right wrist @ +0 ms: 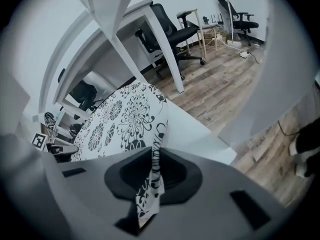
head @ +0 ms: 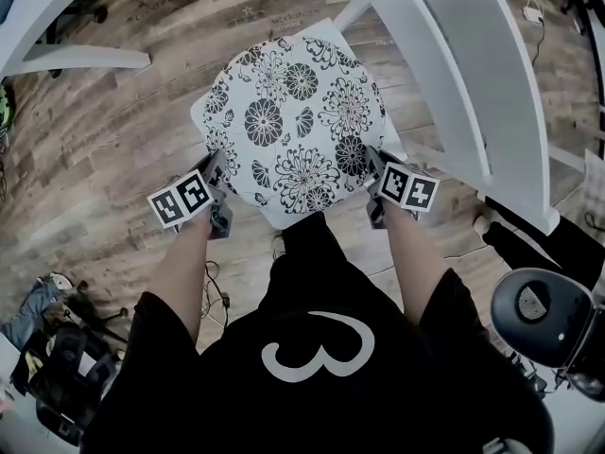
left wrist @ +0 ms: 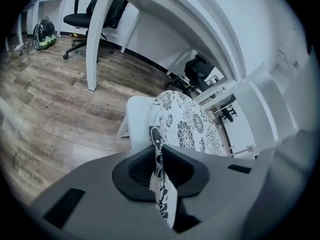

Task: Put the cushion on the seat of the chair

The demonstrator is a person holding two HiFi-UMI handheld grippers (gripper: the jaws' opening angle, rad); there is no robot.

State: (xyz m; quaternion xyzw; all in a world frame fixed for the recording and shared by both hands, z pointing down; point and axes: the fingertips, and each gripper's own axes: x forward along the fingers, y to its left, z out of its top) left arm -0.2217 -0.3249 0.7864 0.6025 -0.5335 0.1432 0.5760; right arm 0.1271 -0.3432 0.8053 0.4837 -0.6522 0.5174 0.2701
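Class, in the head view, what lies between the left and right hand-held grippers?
The floral cushion, over the white chair seat; the left hand-held gripper and right hand-held gripper each pinch its edge. The head view shows this.

The cushion (head: 293, 121) covers nearly the whole seat (head: 282, 218), and only a thin white rim stays bare. On the right the chair's white back (head: 473, 83) rises just beside it — a wall on that side. Left of the seat the wooden floor (head: 104, 159) lies open up to a white desk frame (head: 80, 60). Bags and cables (head: 57, 348) clutter the lower left, and a dark rounded object (head: 541, 315) stands at lower right.
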